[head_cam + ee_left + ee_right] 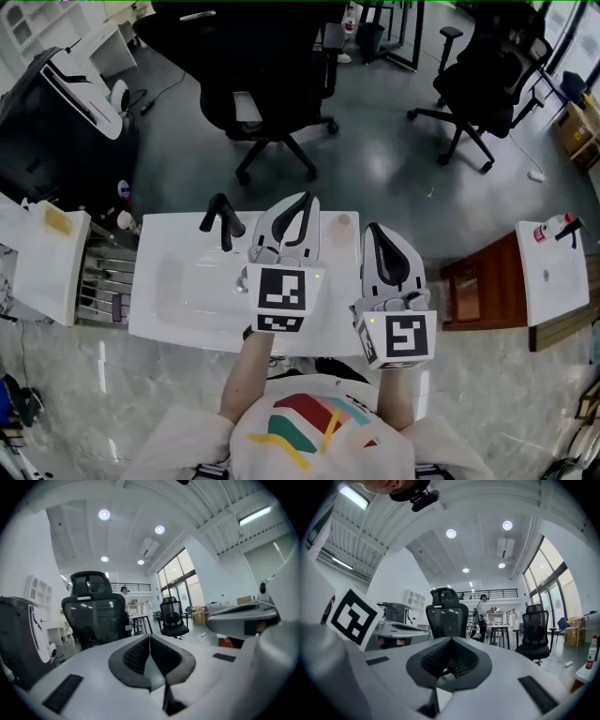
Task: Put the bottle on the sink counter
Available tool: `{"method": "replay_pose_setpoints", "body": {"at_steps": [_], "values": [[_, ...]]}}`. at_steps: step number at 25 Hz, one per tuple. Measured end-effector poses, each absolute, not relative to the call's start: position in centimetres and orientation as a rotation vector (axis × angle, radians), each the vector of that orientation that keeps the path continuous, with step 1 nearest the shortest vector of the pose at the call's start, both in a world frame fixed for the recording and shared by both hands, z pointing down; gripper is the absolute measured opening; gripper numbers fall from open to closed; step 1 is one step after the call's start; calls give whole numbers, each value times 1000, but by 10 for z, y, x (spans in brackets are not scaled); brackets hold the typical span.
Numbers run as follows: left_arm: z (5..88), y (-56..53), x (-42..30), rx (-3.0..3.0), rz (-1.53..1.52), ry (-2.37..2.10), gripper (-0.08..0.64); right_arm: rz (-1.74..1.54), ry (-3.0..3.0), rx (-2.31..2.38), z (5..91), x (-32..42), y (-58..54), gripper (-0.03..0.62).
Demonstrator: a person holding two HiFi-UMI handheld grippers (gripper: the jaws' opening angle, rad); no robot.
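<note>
In the head view both grippers hover over the white sink counter (pixel 159 323), which has a basin and a black faucet (pixel 222 220). My left gripper (pixel 305 199) points away from me above the counter's middle and is shut with nothing in it; the left gripper view shows its pads (pixel 140 656) meeting at the tips. My right gripper (pixel 373 228) hangs over the counter's right end, also shut and empty (pixel 451 641). A small bottle (pixel 555 228) with a red label stands on a separate white stand (pixel 553 281) far to the right. The bottle (pixel 592 652) shows again at the right gripper view's right edge.
A brown cabinet (pixel 483 281) sits between the counter and the white stand. A metal rack (pixel 103 281) and a white unit (pixel 42 262) flank the counter's left. Two black office chairs (pixel 272 75) (pixel 487 84) stand on the grey floor beyond.
</note>
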State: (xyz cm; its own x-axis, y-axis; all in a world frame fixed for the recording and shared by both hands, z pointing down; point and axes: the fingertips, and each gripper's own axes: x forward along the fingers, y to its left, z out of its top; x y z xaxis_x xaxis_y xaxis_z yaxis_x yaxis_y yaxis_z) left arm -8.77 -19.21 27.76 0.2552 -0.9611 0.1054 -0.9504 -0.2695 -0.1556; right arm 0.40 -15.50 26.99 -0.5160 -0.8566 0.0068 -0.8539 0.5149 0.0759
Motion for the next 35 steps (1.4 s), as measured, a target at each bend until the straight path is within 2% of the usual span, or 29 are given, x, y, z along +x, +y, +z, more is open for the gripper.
{"method": "replay_pose_setpoints", "body": {"at_steps": [8,15,30,35], "values": [[236,-113,-162,-2184,-80,2090,17,-118,-2857,1287,255,-72,-128,12],[245,-65,-200,-2043,-18,2268,17,-75,-2937,1040,271,-117,-94,12],[241,-47,-206,-1949,-100,2288,17,-60,-2988,941,268,-133,-81,12],[237,-46,-206,-1943,-40,2277,17,-69,-2991,951,266,-132,-80,11]]}}
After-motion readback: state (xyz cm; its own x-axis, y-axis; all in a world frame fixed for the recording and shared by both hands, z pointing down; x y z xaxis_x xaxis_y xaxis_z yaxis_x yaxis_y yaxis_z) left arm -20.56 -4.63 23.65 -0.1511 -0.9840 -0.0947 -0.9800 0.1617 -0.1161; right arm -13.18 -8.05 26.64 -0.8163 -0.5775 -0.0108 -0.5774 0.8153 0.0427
